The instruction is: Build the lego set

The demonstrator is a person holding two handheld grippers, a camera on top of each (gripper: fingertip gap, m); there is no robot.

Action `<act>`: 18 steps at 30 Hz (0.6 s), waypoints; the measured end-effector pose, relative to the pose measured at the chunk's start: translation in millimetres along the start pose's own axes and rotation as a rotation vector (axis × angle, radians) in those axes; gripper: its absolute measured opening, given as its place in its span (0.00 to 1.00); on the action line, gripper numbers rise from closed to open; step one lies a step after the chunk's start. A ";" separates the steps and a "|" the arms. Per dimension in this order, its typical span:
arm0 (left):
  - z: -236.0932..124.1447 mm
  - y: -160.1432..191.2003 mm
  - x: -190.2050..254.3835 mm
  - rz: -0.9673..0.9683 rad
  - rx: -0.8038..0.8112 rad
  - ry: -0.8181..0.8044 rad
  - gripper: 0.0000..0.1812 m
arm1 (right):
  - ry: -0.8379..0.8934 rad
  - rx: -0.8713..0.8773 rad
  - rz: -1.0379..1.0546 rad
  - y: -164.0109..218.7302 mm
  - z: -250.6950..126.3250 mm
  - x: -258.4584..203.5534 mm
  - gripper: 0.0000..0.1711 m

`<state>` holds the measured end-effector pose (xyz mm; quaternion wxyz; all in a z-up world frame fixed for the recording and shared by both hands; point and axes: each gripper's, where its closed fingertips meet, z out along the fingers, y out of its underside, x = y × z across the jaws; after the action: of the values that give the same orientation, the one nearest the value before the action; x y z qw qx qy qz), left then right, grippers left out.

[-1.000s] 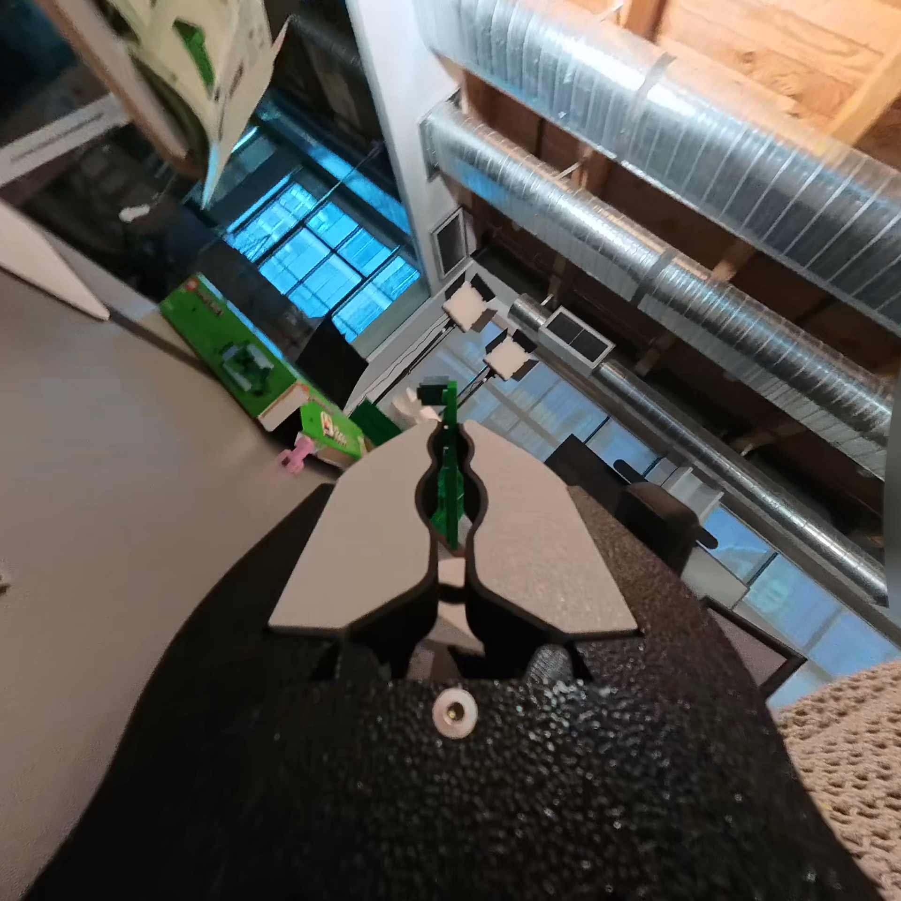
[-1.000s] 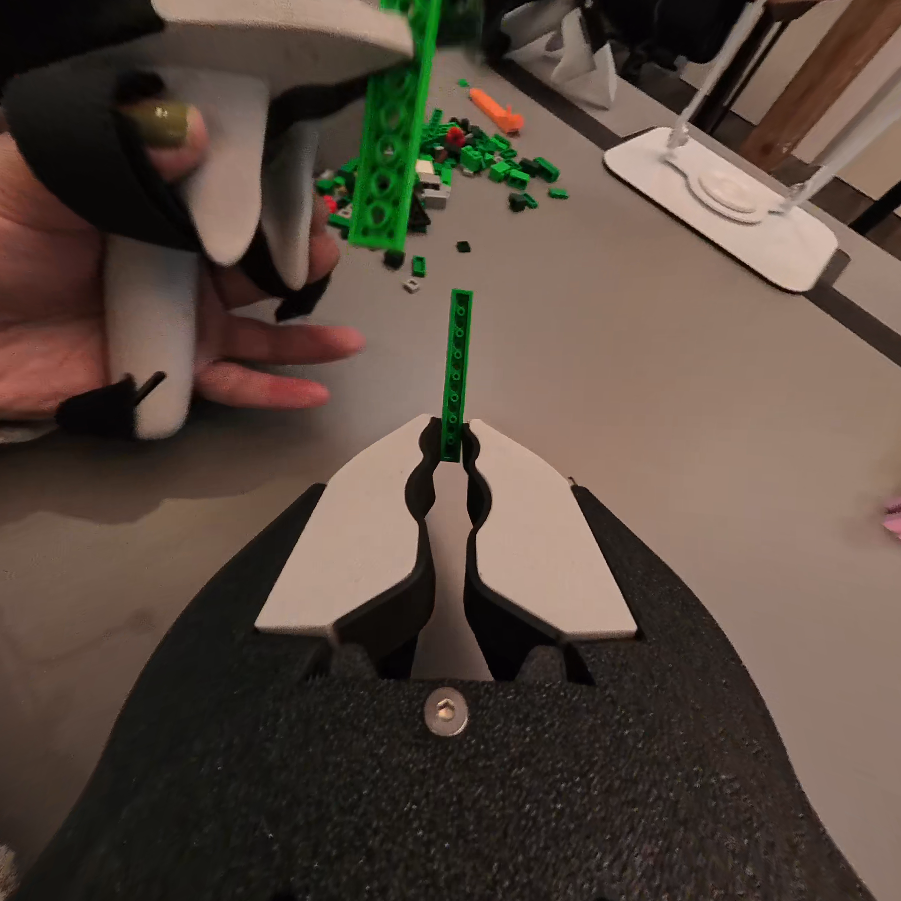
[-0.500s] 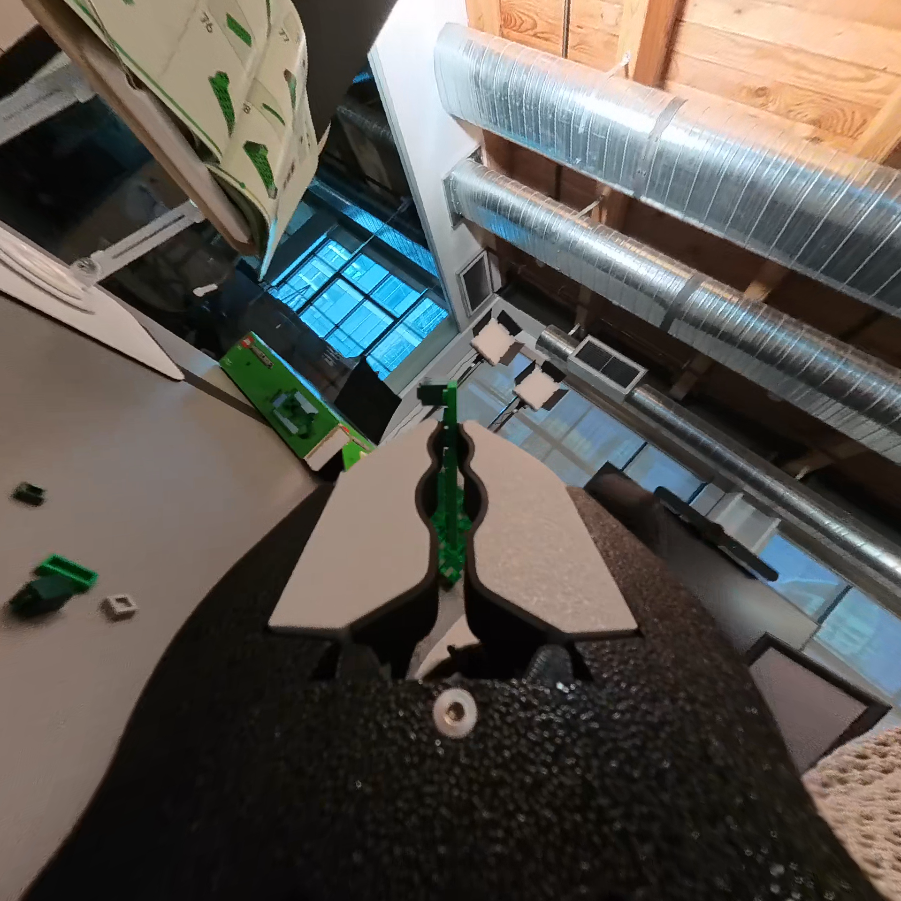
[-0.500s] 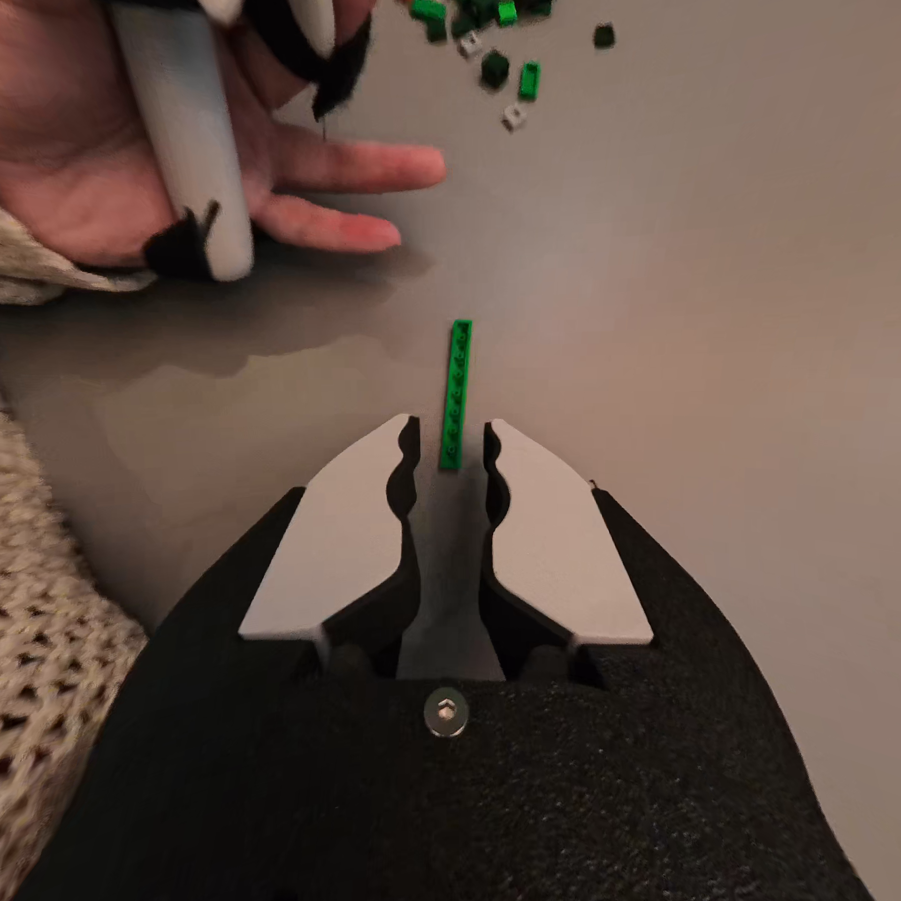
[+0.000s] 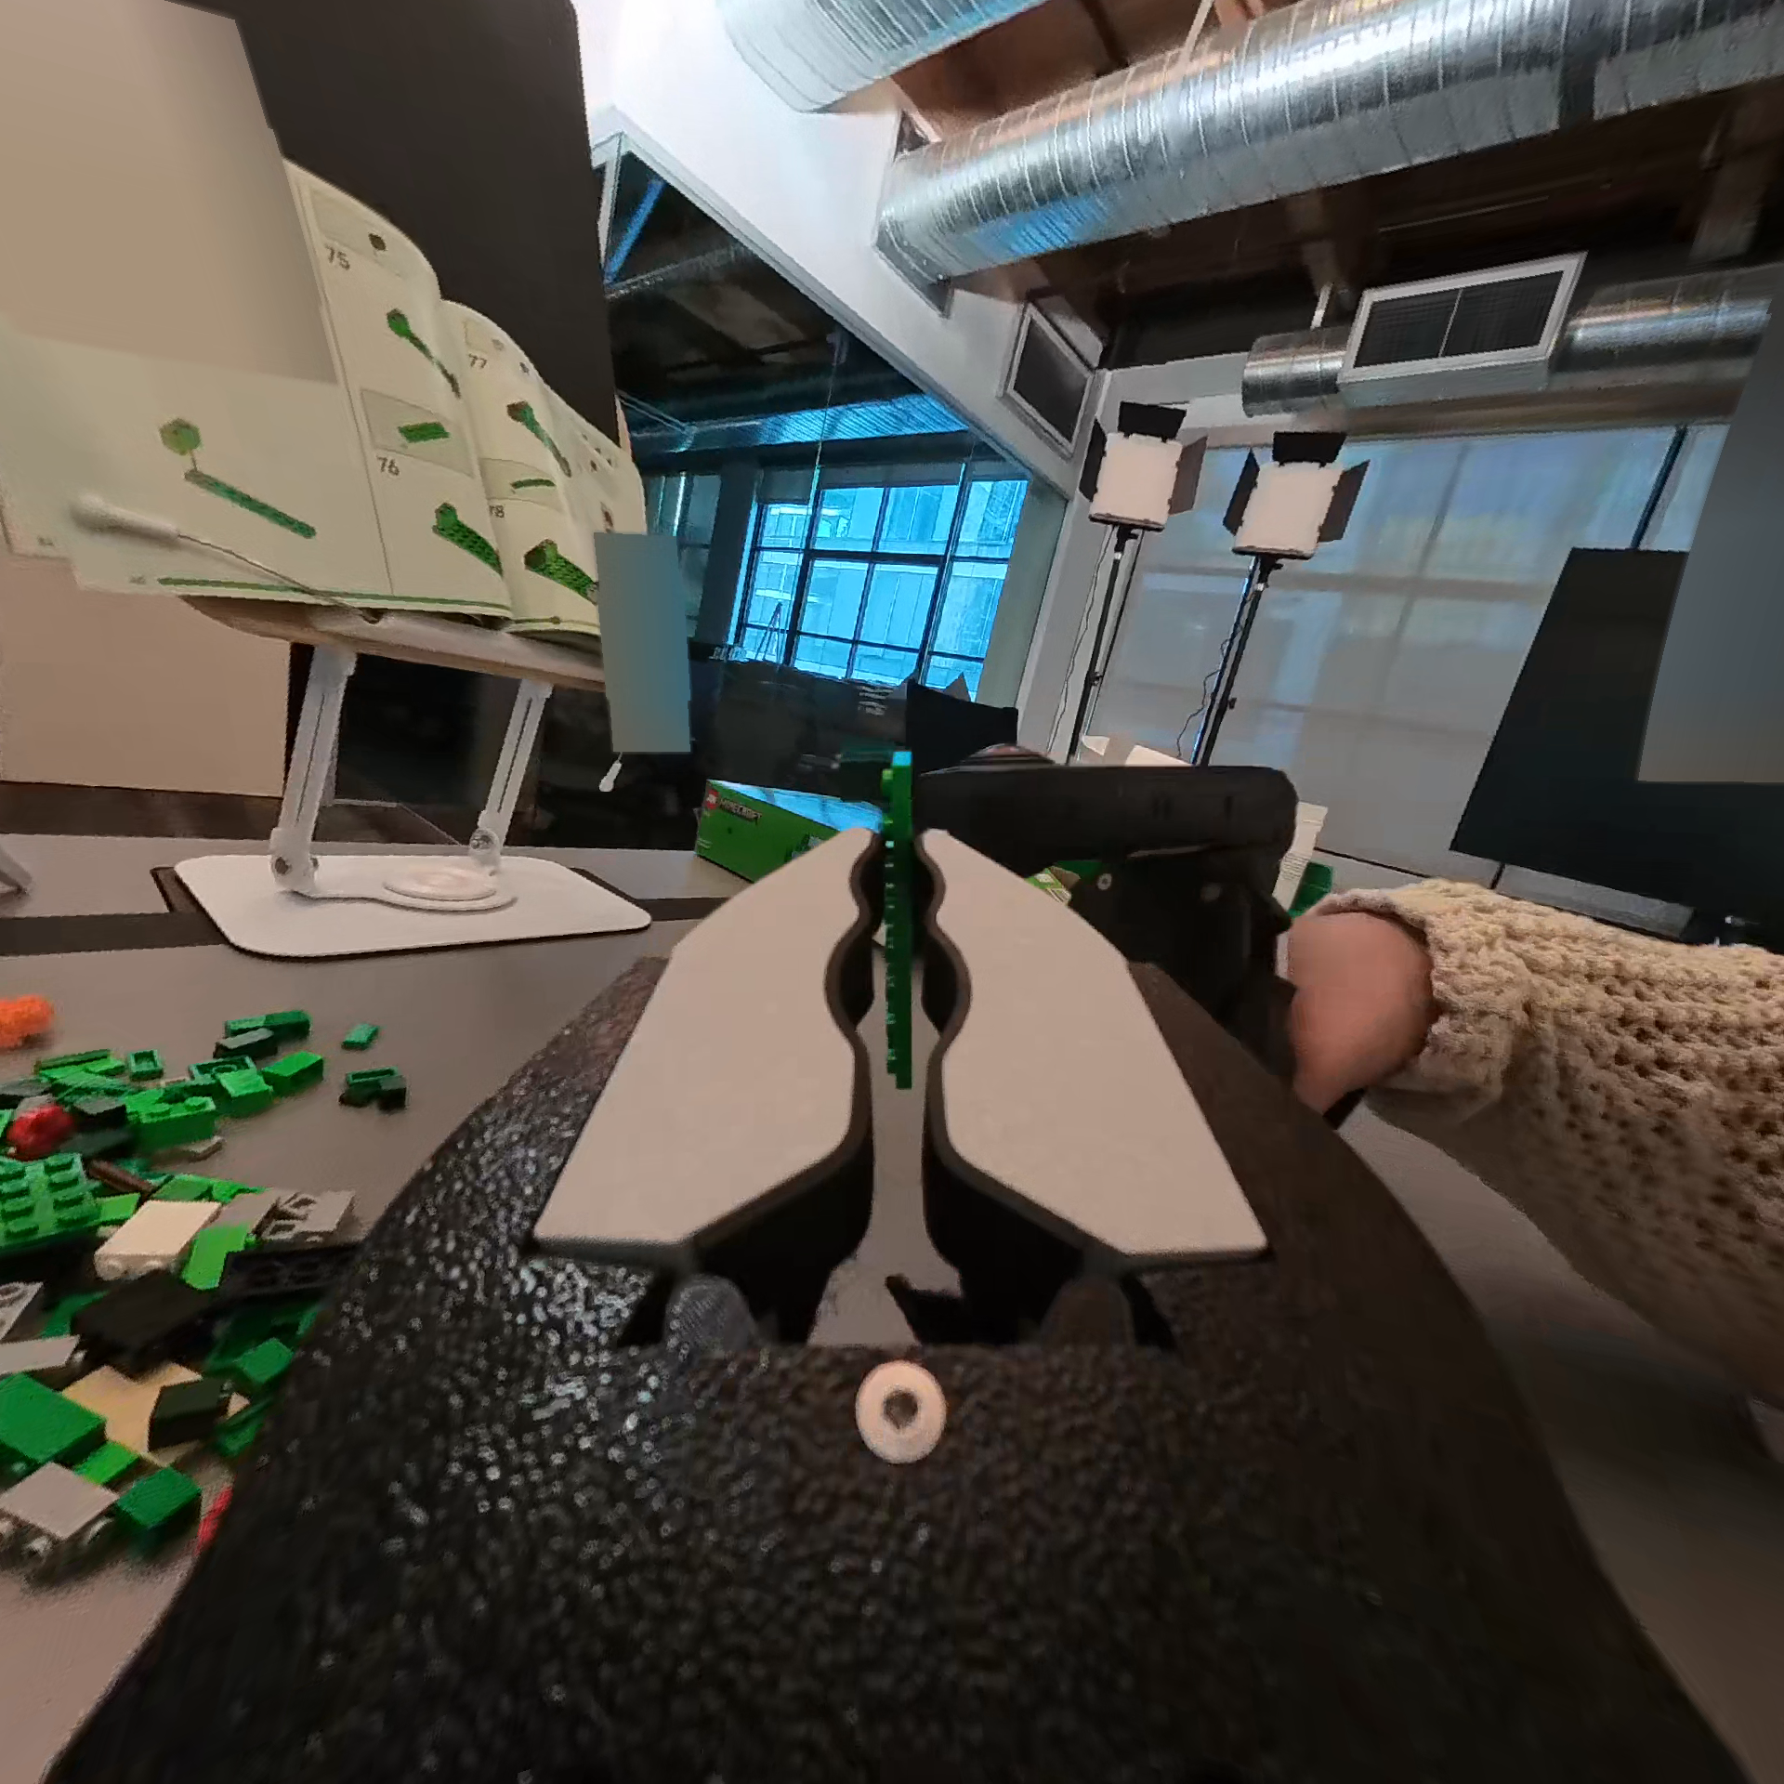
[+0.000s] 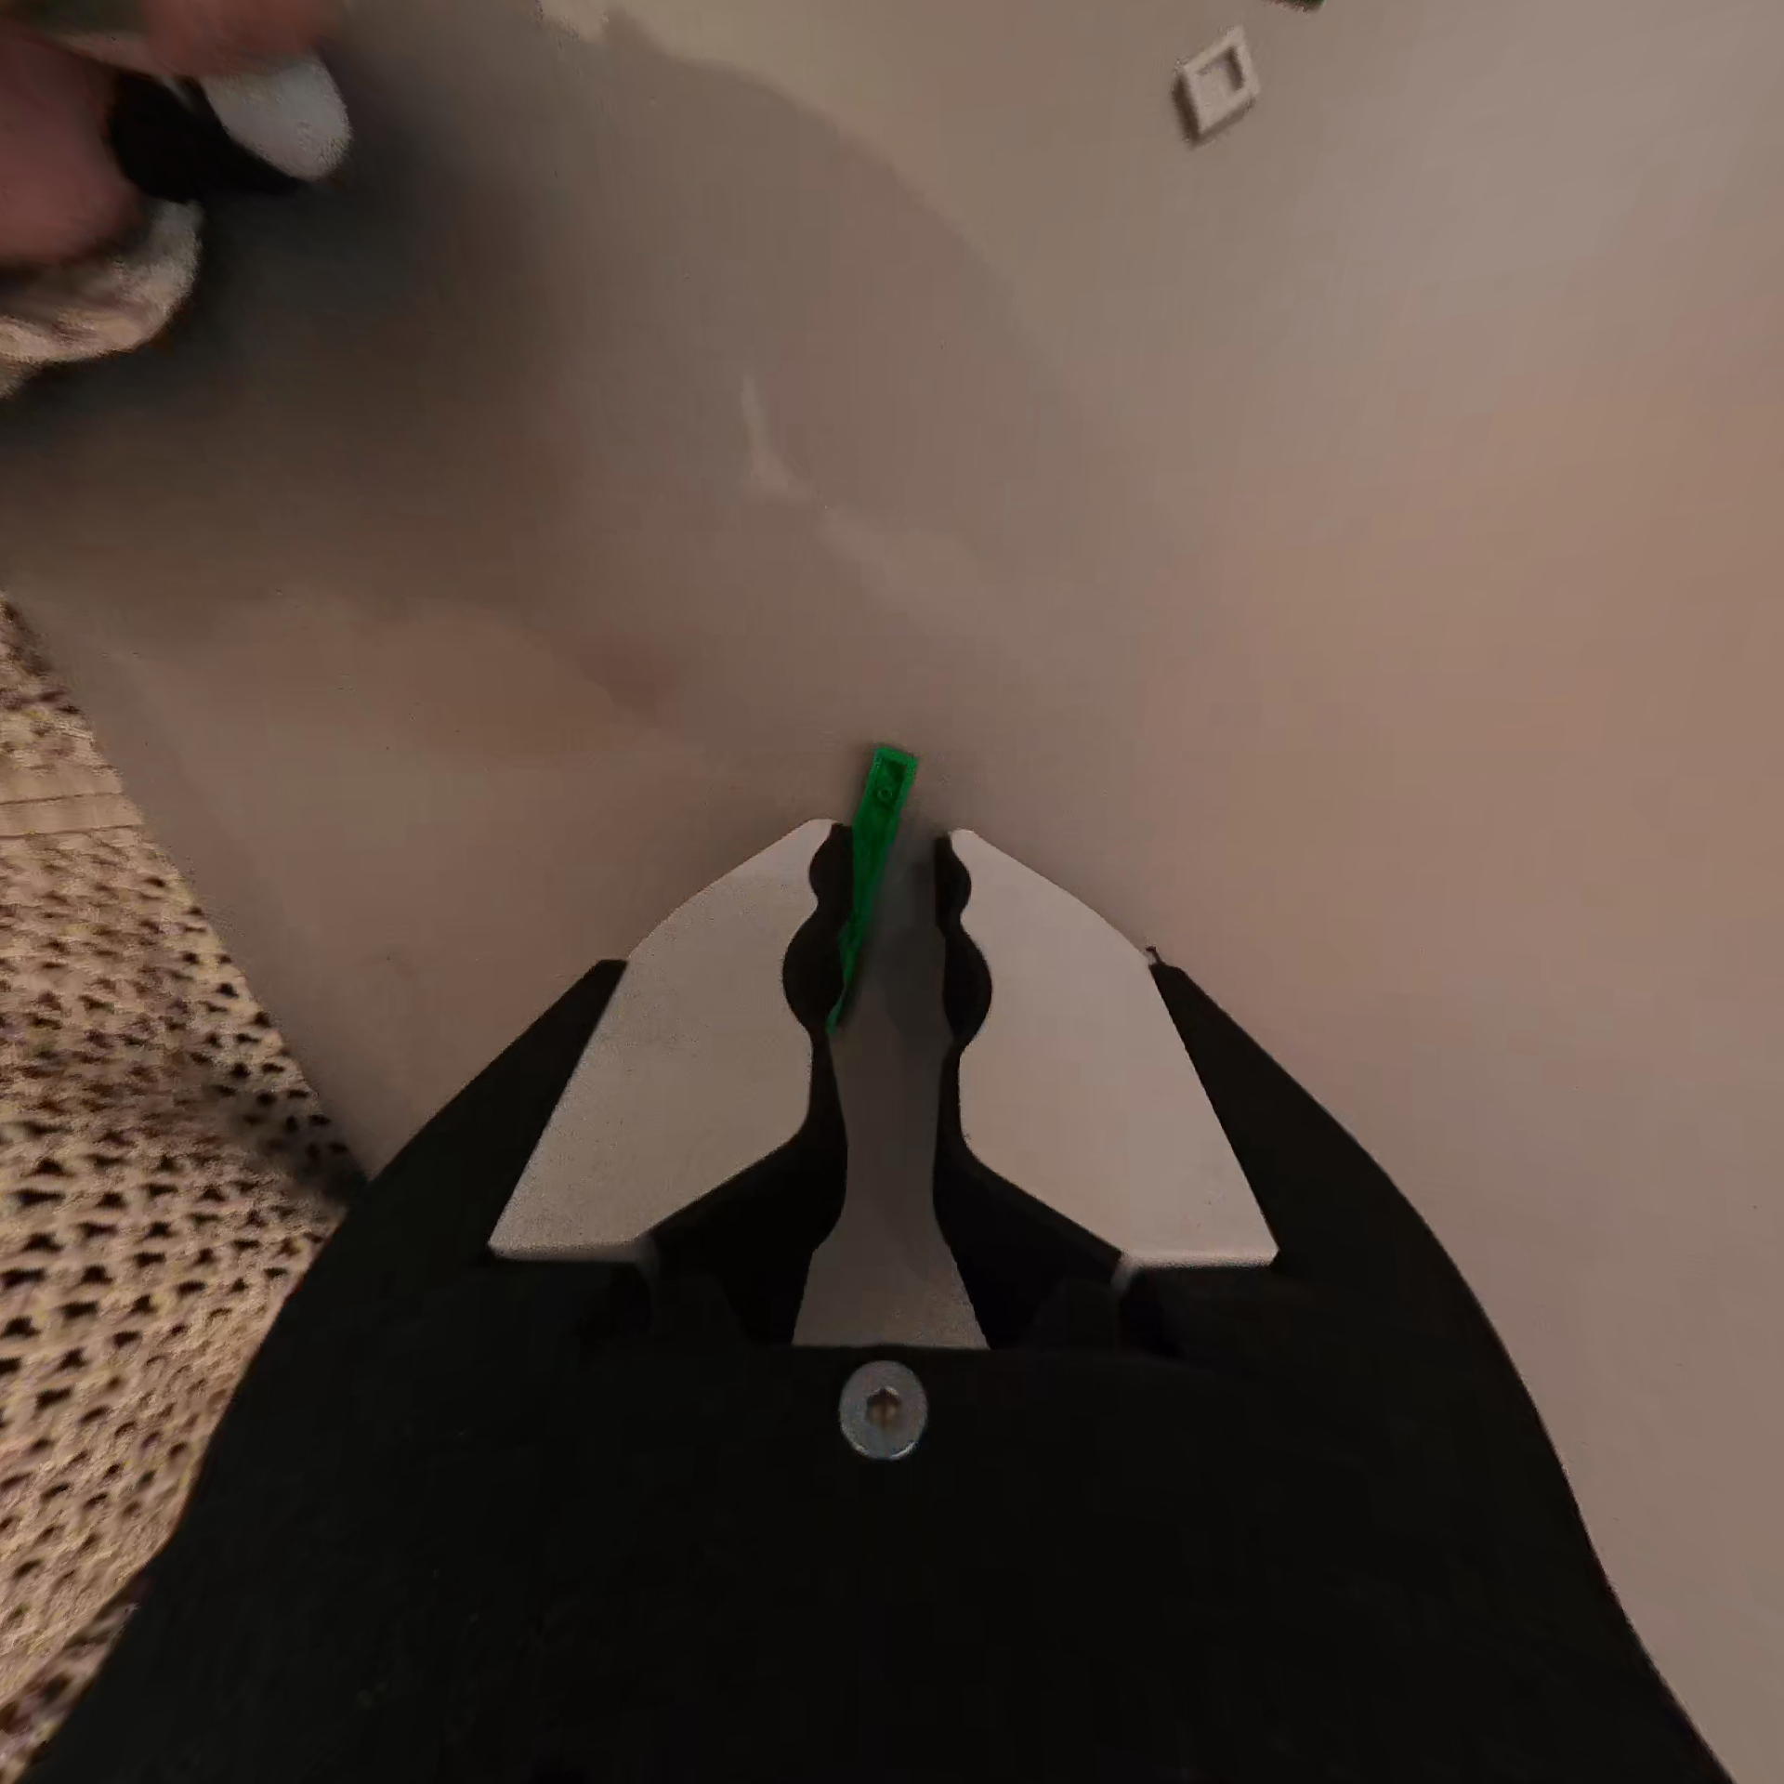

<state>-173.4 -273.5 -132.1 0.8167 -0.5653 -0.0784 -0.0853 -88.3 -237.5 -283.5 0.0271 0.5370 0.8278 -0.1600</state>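
A white stand (image 5: pixel 405 883) sits at the back of the grey surface (image 5: pixel 463 1004). Behind it, two bright lamps (image 5: pixel 1144 478) stand side by side on thin black poles. Big shiny silver pipes (image 5: pixel 1207 135) run along the ceiling. A white vent (image 5: pixel 1458 323) hangs near them. Far back there is a big window (image 5: pixel 869 579) with blue light. A dark board (image 5: pixel 1583 714) leans at the right.

Black pebbled claw (image 5: pixel 898 850) bodies, grey wavy-edged fingers (image 5: pixel 734 1062), silver screws, beige knit sleeve (image 5: pixel 1593 1091).
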 end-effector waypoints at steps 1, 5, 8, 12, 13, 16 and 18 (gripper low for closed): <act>-0.1 -0.2 1.0 0.001 -0.001 0.002 0.02 | 0.029 -0.022 -0.013 0.1 0.5 0.0 0.09; -1.7 -3.2 1.2 0.014 0.011 -0.002 0.02 | 0.109 -0.079 -0.061 2.1 2.8 -6.5 0.11; -2.3 -3.3 1.8 0.028 0.011 -0.006 0.02 | 0.201 -0.090 -0.114 2.9 4.2 -6.4 0.05; -1.3 3.3 1.0 -0.026 -0.021 0.001 0.02 | 0.181 0.028 -0.062 1.6 3.8 -6.4 0.04; -1.0 6.4 -0.3 -0.043 -0.037 -0.003 0.02 | 0.176 0.086 -0.039 0.7 3.1 -4.4 0.04; 1.0 18.7 -0.2 -0.110 -0.094 0.006 0.02 | 0.220 0.319 -0.011 -6.7 -4.9 3.0 0.05; 3.5 28.8 6.0 -0.167 -0.135 0.044 0.02 | 0.279 0.545 -0.035 -18.3 -19.8 3.9 0.04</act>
<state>-161.1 -260.6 -155.7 0.7684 -0.6084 -0.1014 -0.1708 -103.9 -235.1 -261.3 -0.2346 0.5269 0.7593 -0.3013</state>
